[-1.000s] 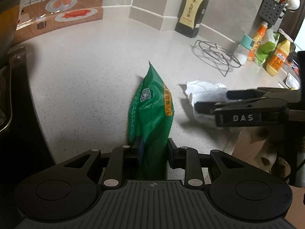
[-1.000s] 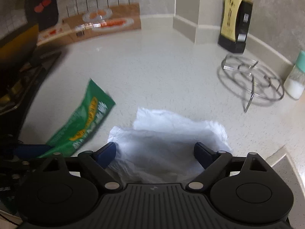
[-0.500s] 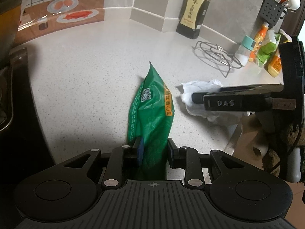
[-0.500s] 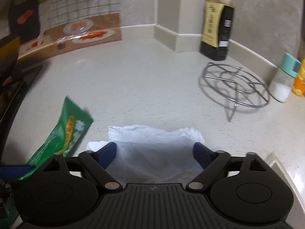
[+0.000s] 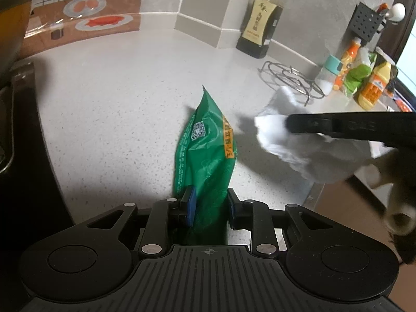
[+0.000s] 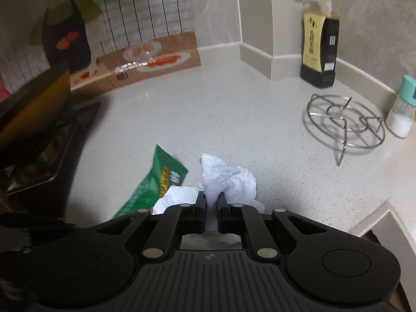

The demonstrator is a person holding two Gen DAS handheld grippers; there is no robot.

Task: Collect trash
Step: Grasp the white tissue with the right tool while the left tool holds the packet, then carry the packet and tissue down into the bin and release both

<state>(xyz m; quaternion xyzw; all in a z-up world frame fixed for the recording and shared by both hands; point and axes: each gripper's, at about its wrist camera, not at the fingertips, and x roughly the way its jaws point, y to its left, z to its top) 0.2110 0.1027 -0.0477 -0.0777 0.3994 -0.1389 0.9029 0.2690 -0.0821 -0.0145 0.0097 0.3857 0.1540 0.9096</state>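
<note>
Dark sauce bottle (image 6: 319,52), wire trivet (image 6: 345,123) and salt shaker (image 6: 401,108) along the countertop (image 6: 221,119) wall.

Wrapper (image 5: 205,153) left of tissue (image 5: 299,140); trivet (image 6: 345,122) behind, w/ bottle (image 6: 318,49).

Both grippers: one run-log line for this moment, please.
left gripper: shut on green wrapper | right gripper: shut on white tissue | both lifted off counter

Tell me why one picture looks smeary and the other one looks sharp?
Right wrist view: the green wrapper and the dark pan on the left are streaked with motion blur, though the wire trivet is fairly crisp. Left wrist view: the wrapper is sharp, and only the right gripper and its white tissue look soft. Both views bend edges like a fishbowl.
</note>
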